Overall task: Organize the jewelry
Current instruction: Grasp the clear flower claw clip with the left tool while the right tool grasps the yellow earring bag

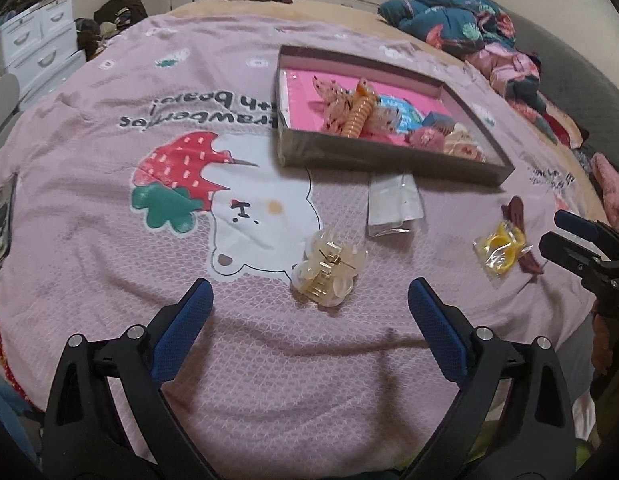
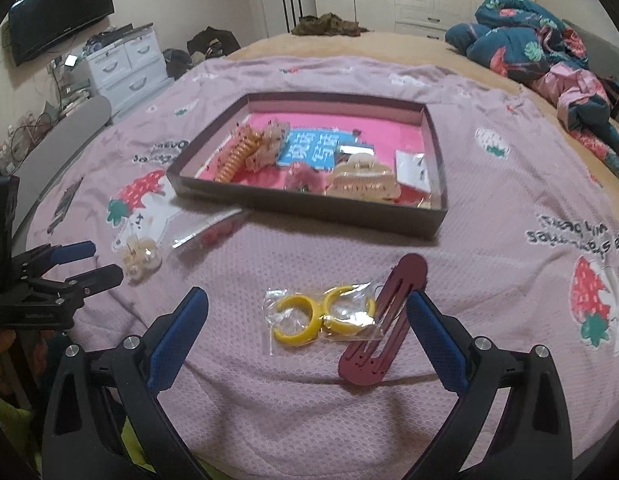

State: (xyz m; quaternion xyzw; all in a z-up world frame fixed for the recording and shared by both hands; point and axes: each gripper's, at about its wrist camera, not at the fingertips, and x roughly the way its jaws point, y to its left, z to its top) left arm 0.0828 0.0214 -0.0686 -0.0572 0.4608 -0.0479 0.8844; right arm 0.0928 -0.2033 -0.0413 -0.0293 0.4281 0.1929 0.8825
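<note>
I have both tools hovering low over the pink blanket, and I take the shallow box as my landmark.

My right gripper is released, its 2 blue pads spread wide and holding nothing. Between them, well on the near side of the box, lies a clear bag of 2 yellow hoop earrings. A maroon hair clip lies touching that bag's right edge, its side just beside my right pad.

My left gripper is also released, jaws wide apart and empty. Just beyond its fingertips, nearer than the box, sits a cream flower claw clip with gold teeth, partly on the printed bear. Closer to the box, just short of its near wall, lies a flat clear packet.

Inside the box, on its pink floor, I see an orange spiral clip toward the left beside a speckled peach clip, a blue card in the middle, a pink fluffy piece and a beige claw clip near the front wall, and a small white packet at the right.

Beyond the box, to its far right, a teal floral quilt is heaped on the bed.
</note>
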